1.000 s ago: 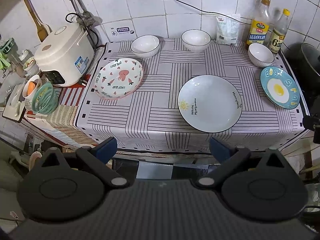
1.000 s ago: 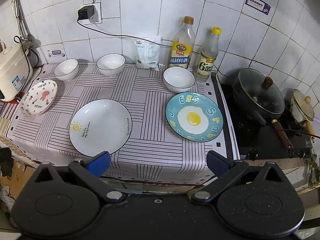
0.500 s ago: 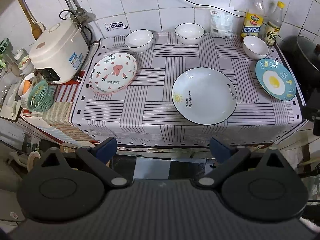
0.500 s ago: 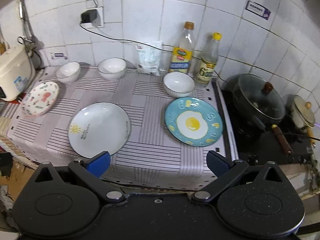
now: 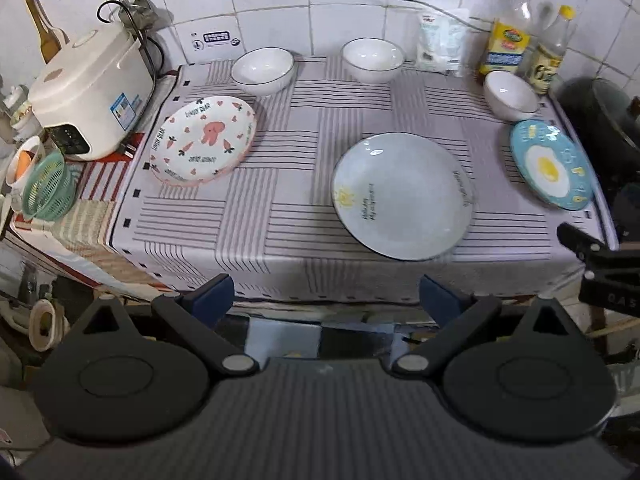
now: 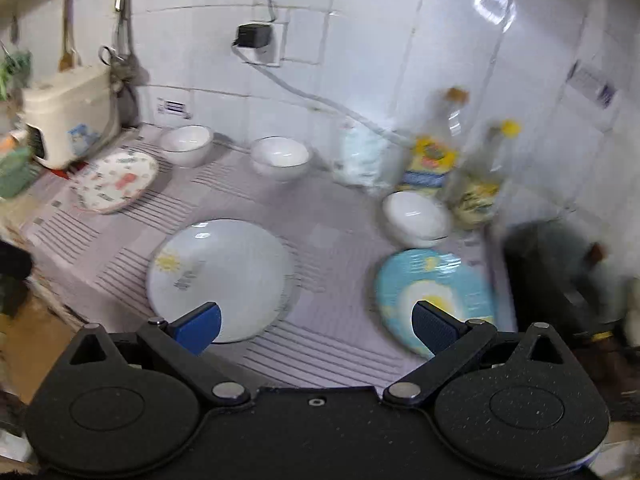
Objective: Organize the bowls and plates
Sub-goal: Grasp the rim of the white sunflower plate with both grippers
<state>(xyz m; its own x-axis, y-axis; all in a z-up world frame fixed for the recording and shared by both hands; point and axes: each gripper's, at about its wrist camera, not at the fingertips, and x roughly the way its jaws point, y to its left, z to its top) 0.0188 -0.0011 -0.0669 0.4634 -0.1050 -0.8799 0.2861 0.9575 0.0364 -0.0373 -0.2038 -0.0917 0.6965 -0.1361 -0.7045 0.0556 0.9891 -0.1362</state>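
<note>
On the striped tablecloth (image 5: pixel 280 232) lie three plates: a pink carrot plate (image 5: pixel 203 139) (image 6: pixel 116 181) at left, a large white plate (image 5: pixel 402 195) (image 6: pixel 219 278) in the middle, a blue fried-egg plate (image 5: pixel 550 164) (image 6: pixel 434 294) at right. Three white bowls stand behind them: left (image 5: pixel 263 70) (image 6: pixel 186 145), middle (image 5: pixel 373 59) (image 6: pixel 281 158), right (image 5: pixel 511 94) (image 6: pixel 417 220). My left gripper (image 5: pixel 326 298) is open and empty before the table's front edge. My right gripper (image 6: pixel 316 326) is open and empty, low over the front of the table between the white and blue plates.
A white rice cooker (image 5: pixel 90 92) and a green basket (image 5: pixel 48 190) stand at the left. Two bottles (image 5: pixel 510 30) and a white bag (image 5: pixel 440 46) line the tiled wall. A dark pot (image 5: pixel 600 120) sits on the stove at right.
My right gripper has swung forward and down toward the table, and its view is blurred by motion. My left gripper has come slightly nearer the table.
</note>
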